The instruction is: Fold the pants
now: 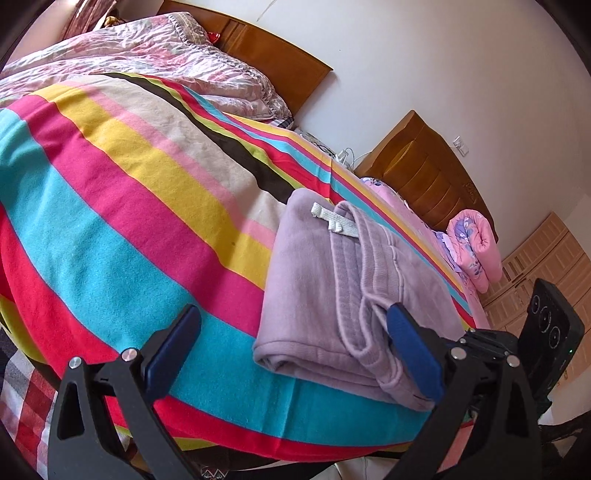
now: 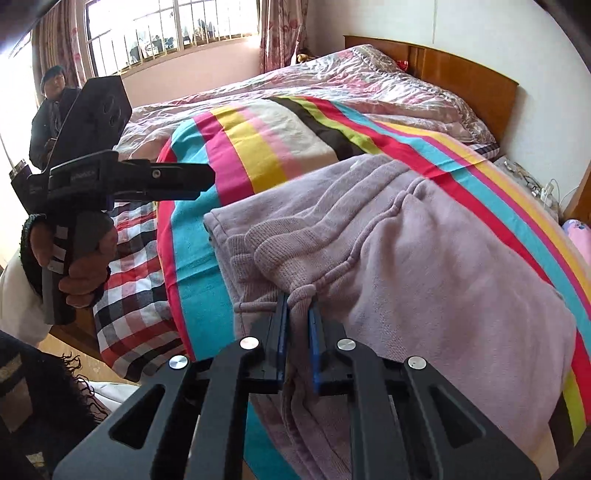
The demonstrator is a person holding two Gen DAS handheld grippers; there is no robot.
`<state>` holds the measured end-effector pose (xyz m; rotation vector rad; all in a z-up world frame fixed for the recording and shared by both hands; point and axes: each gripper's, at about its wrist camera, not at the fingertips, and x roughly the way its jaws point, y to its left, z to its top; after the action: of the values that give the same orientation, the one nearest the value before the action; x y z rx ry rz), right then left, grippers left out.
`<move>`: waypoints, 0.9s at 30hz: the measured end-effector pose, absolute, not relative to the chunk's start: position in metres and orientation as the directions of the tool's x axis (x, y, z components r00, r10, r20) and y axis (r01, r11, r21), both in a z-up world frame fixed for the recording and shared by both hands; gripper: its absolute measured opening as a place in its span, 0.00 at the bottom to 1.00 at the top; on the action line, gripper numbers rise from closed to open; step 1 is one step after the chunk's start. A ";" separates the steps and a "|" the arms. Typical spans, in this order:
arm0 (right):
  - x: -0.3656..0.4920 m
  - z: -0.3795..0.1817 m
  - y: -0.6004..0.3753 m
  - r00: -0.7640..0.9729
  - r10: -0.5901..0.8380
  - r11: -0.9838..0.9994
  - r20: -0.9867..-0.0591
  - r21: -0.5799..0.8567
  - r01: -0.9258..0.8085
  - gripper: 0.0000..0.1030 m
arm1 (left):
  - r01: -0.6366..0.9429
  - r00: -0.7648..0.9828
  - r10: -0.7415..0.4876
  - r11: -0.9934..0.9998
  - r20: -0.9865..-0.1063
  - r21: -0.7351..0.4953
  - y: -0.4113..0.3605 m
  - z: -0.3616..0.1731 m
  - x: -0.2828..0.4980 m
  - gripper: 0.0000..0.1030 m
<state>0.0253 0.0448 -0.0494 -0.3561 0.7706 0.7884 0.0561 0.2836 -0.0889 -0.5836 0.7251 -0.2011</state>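
Observation:
Lilac sweatpants point(image 1: 325, 280) lie folded on a striped blanket point(image 1: 129, 206) near the bed's front edge, with the white drawstring point(image 1: 332, 218) on top. My left gripper point(image 1: 293, 310) is open and wide. Its right finger point(image 1: 413, 347) overlaps the pants' near corner; I cannot tell whether it touches. In the right wrist view the pants point(image 2: 424, 266) fill the foreground, and my right gripper point(image 2: 299, 304) is shut on a ribbed fold of them. My left gripper point(image 2: 201, 177) shows side-on at the left, held in a hand point(image 2: 86, 269) above the blanket's edge.
A pink quilt point(image 1: 155, 55) and wooden headboard point(image 1: 273, 55) lie at the bed's far end. A wooden nightstand point(image 1: 424, 166) and a rolled pink quilt point(image 1: 476, 247) sit to the right. A checked sheet point(image 2: 129, 266) hangs off the bed's side. A person point(image 2: 51, 110) stands by the window point(image 2: 166, 26).

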 end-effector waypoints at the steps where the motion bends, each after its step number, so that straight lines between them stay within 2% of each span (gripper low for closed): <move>1: 0.022 -0.037 0.044 0.460 0.518 0.661 -0.721 -0.004 -0.751 0.10 | -0.029 0.744 -0.361 0.823 -0.562 -0.567 0.287 -0.087 0.054 0.98; 4: 0.018 -0.023 0.048 0.455 0.535 0.646 -0.711 -0.002 -0.763 0.10 | -0.037 0.764 -0.344 0.822 -0.546 -0.569 0.293 -0.082 0.049 0.98; 8: 0.017 -0.067 0.064 0.382 0.461 0.623 -0.801 -0.014 -0.782 0.11 | -0.039 0.765 -0.339 0.824 -0.547 -0.565 0.293 -0.080 0.048 0.98; 10: 0.018 -0.081 0.064 0.369 0.472 0.632 -0.801 0.016 -0.775 0.16 | -0.039 0.762 -0.337 0.829 -0.553 -0.557 0.291 -0.081 0.046 0.98; 13: 0.018 -0.078 0.061 0.342 0.501 0.623 -0.795 0.057 -0.780 0.29 | -0.042 0.757 -0.335 0.832 -0.561 -0.553 0.290 -0.084 0.044 0.98; 15: 0.013 -0.079 0.063 0.306 0.526 0.588 -0.793 0.079 -0.805 0.68 | -0.045 0.756 -0.338 0.827 -0.560 -0.560 0.291 -0.086 0.043 0.98; 16: 0.008 -0.082 0.066 0.323 0.509 0.579 -0.798 0.040 -0.815 0.68 | -0.046 0.755 -0.340 0.825 -0.560 -0.563 0.291 -0.087 0.043 0.98; 19: -0.004 -0.091 0.075 0.399 0.438 0.556 -0.806 -0.106 -0.825 0.62 | -0.045 0.759 -0.339 0.825 -0.557 -0.563 0.291 -0.087 0.039 0.98; 21: -0.007 -0.092 0.079 0.445 0.400 0.544 -0.802 -0.183 -0.819 0.53 | -0.043 0.760 -0.338 0.825 -0.554 -0.563 0.292 -0.086 0.036 0.98; 25: -0.023 -0.104 0.088 0.564 0.304 0.475 -0.768 -0.391 -0.788 0.46 | -0.038 0.762 -0.343 0.823 -0.549 -0.567 0.294 -0.084 0.030 0.98; 26: -0.025 -0.105 0.089 0.617 0.273 0.478 -0.738 -0.452 -0.753 0.27 | -0.035 0.761 -0.347 0.822 -0.548 -0.568 0.294 -0.083 0.030 0.98; 27: -0.026 -0.102 0.087 0.627 0.277 0.479 -0.728 -0.461 -0.747 0.21 | -0.030 0.758 -0.355 0.819 -0.547 -0.572 0.294 -0.082 0.029 0.98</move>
<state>-0.0257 0.0869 -0.1015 -0.8555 0.6273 0.6773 0.0286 0.2937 -0.0819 -0.5942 0.6959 -0.1887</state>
